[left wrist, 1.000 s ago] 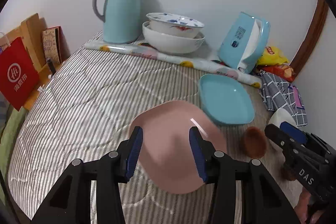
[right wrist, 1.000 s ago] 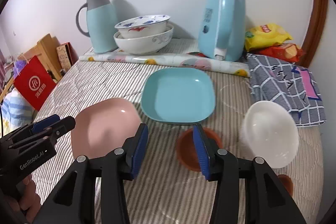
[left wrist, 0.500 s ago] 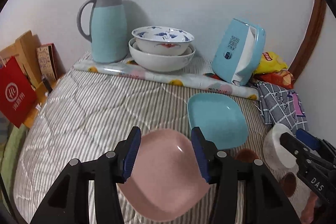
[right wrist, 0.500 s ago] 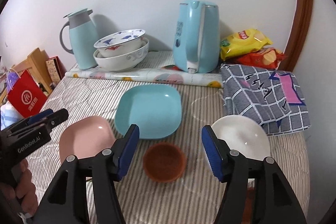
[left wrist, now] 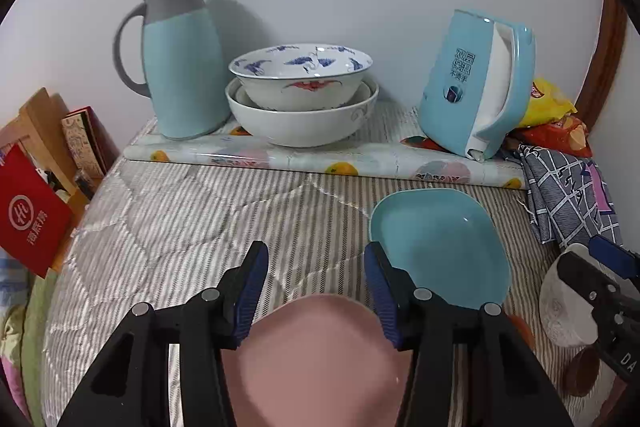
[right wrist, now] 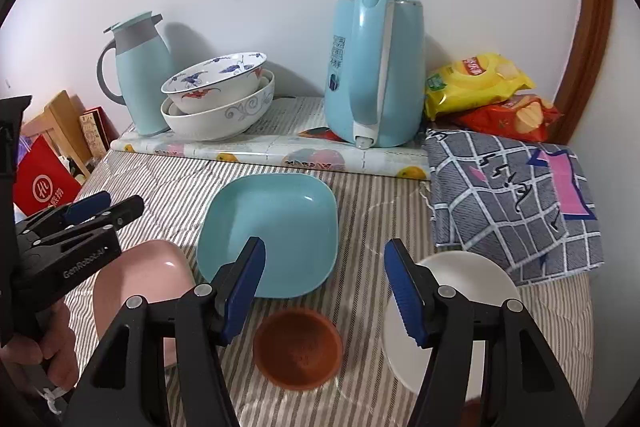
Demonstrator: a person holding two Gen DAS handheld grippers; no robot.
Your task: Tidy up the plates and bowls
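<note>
A pink plate [left wrist: 320, 359] lies on the striped bedspread under my left gripper [left wrist: 314, 259], which is open with only bedspread between its tips. The same pink plate [right wrist: 140, 287] shows at the left of the right wrist view, below the left gripper [right wrist: 108, 207]. A square teal plate [right wrist: 272, 235] lies mid-bed. In front of it sit a small brown bowl [right wrist: 298, 347] and a white bowl [right wrist: 452, 299]. My right gripper [right wrist: 325, 251] hangs open above the brown bowl, touching nothing. Two large bowls [left wrist: 300, 99] are stacked at the back.
A teal thermos jug [left wrist: 176, 59] and a teal kettle [left wrist: 476, 83] stand by the wall on a patterned mat [left wrist: 320, 155]. A checked cloth [right wrist: 512, 199] and snack bags [right wrist: 480, 83] fill the right side. A red bag [left wrist: 32, 211] sits beyond the bed's left edge.
The right gripper has drawn back from the dishes and its jaws stand wider. The left gripper has shifted, so the pink plate now shows lower, behind its fingertips.
</note>
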